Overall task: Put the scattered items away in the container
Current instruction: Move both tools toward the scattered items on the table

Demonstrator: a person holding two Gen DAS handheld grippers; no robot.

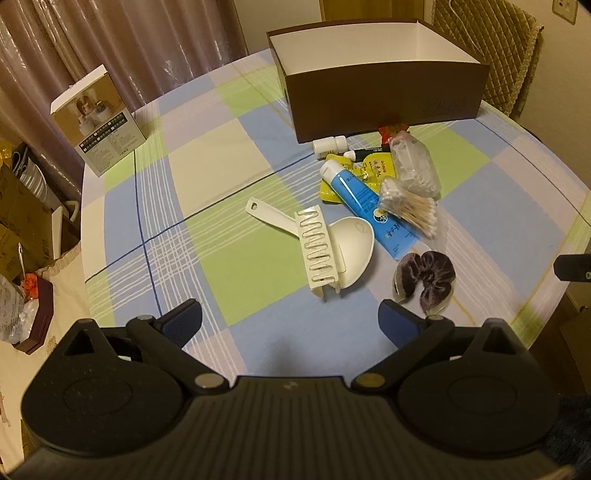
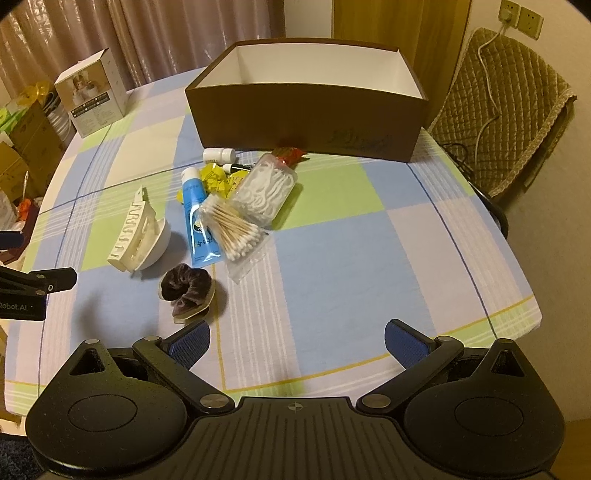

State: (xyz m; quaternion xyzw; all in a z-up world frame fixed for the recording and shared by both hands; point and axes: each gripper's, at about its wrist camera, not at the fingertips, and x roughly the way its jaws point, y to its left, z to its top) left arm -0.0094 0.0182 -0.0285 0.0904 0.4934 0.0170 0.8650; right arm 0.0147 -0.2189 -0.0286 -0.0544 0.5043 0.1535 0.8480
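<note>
white product carton (image 1: 98,118) at table's far left corner, quilted chair (image 2: 506,114) beyond table, wall sockets (image 2: 521,18), beige curtains (image 1: 129,40)

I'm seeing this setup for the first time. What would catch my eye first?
The big brown box, open and white inside, stands at the table's far side. Before it lies a heap of small things, the blue tube and the bag of cotton swabs brightest; the white hair clip and the purple scrunchie lie nearer. Both claws, left and right, hover open and empty.
</note>
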